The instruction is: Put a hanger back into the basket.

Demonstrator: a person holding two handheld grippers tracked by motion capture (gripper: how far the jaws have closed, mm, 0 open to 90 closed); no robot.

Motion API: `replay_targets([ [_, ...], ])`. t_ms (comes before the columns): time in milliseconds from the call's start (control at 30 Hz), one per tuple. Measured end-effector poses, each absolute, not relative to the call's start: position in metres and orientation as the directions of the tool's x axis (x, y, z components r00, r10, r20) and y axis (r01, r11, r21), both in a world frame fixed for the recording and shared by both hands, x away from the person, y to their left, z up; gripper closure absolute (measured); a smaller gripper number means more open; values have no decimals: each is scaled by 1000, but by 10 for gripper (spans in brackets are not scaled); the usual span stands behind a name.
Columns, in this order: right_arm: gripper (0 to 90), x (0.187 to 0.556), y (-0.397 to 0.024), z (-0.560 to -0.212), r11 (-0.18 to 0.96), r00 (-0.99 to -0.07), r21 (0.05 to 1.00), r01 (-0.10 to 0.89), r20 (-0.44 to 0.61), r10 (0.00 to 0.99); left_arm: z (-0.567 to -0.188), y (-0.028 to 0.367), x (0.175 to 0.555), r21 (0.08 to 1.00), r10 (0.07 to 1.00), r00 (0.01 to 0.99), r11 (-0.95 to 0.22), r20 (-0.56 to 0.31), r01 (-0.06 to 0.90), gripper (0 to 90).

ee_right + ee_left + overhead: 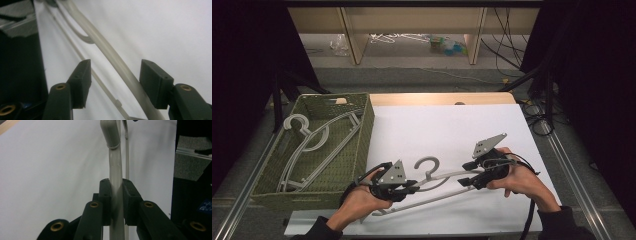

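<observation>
High view: at the left edge of the table (492, 125) stands a green woven basket (362, 135) with grey hangers (312, 142) lying inside it. Right of the basket, near the front edge of the white tabletop, the left gripper (411, 188) sits in the person's left hand (362, 200). Its 2 jaws are clamped on a grey plastic hanger (439, 176), at the left end of it. The hanger runs to the right across the front part of the table, with its hook pointing toward the far edge. At the hanger's right end is the right gripper (467, 174), held in the right hand (517, 180).

The left gripper view has the pads pressed on both sides of the hanger's arm (116, 192), which runs straight ahead over the white surface.

In the right gripper view the jaws stand apart, with the hanger's arm (117, 62) passing between them and touching neither pad.
</observation>
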State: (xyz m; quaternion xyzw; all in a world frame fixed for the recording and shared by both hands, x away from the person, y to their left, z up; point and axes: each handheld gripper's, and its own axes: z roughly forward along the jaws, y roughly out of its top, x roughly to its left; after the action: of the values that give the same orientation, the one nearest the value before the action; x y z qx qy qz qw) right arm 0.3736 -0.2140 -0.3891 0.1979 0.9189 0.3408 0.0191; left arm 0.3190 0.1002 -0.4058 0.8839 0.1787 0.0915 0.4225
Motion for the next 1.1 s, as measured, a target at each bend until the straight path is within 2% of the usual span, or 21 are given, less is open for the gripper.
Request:
replay_targets([
  [100, 388, 374, -211, -384, 632, -894, 683, 367, 71, 442, -403, 105, 321, 786, 403, 915, -556, -29, 270, 793],
  [300, 347, 374, -207, -376, 570, -879, 743, 350, 50, 474, -397, 114, 323, 794, 433, 899, -523, -66, 310, 793],
  [400, 343, 374, -208, -373, 539, -864, 772, 336, 25, 503, -393, 119, 324, 795, 446, 894, -526, -44, 302, 793],
  [633, 319, 368, -213, -371, 454, -816, 828, 329, 7, 578, -387, 135, 331, 811, 513, 855, -469, -71, 348, 793],
  [800, 320, 351, -217, -379, 383, -787, 864, 326, 24, 617, -378, 144, 331, 825, 557, 829, -440, -60, 355, 793],
  [933, 313, 334, -228, -386, 329, -755, 888, 320, 29, 655, -372, 148, 332, 845, 579, 811, -388, -86, 367, 793],
  [1100, 305, 328, -237, -400, 327, -733, 875, 357, 45, 679, -365, 151, 333, 861, 586, 803, -348, -108, 370, 793],
])
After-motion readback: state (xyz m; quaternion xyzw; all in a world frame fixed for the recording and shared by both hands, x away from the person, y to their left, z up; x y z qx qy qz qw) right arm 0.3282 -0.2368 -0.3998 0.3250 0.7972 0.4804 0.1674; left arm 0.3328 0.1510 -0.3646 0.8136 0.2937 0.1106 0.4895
